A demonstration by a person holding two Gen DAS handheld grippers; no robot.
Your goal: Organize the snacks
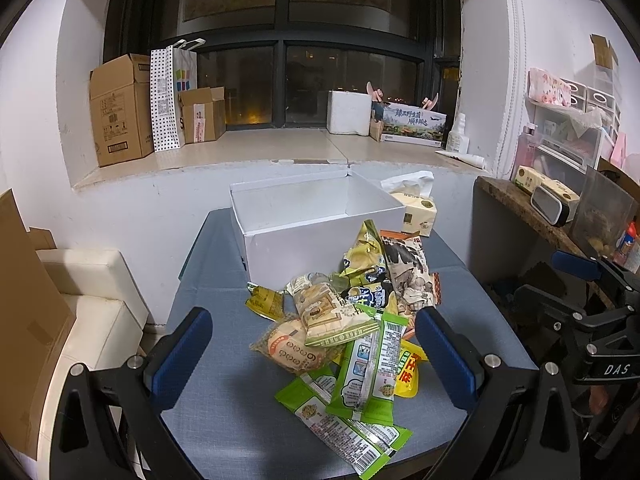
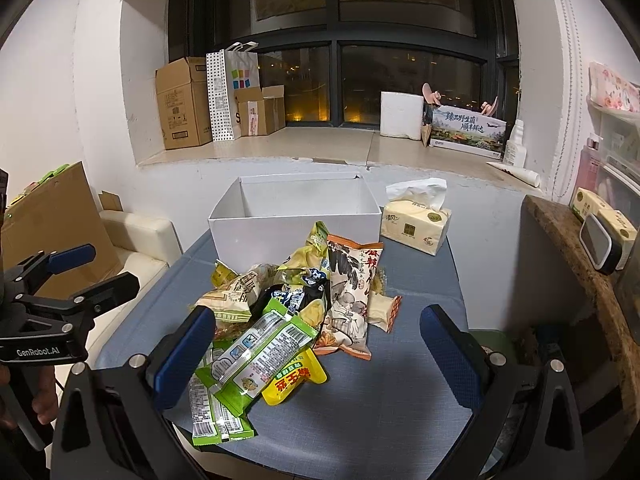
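A pile of snack packets [image 1: 352,320] lies on a blue-grey table [image 1: 224,400], also in the right wrist view [image 2: 288,320]. It holds green packets [image 1: 372,376], a round biscuit pack [image 1: 292,350], a yellow pouch [image 2: 294,380] and an orange-and-white illustrated bag [image 2: 352,296]. An open, empty white box [image 1: 304,220] stands behind the pile [image 2: 296,220]. My left gripper [image 1: 316,356] is open, fingers either side of the near pile, above it. My right gripper [image 2: 320,354] is open, over the pile's right part. Neither holds anything.
A tissue pack [image 2: 416,224] stands right of the box. A white seat [image 1: 92,308] and cardboard [image 1: 24,304] are at the left, a wooden counter [image 2: 576,264] with small items at the right. The window ledge behind holds cardboard boxes [image 2: 184,104] and a paper bag.
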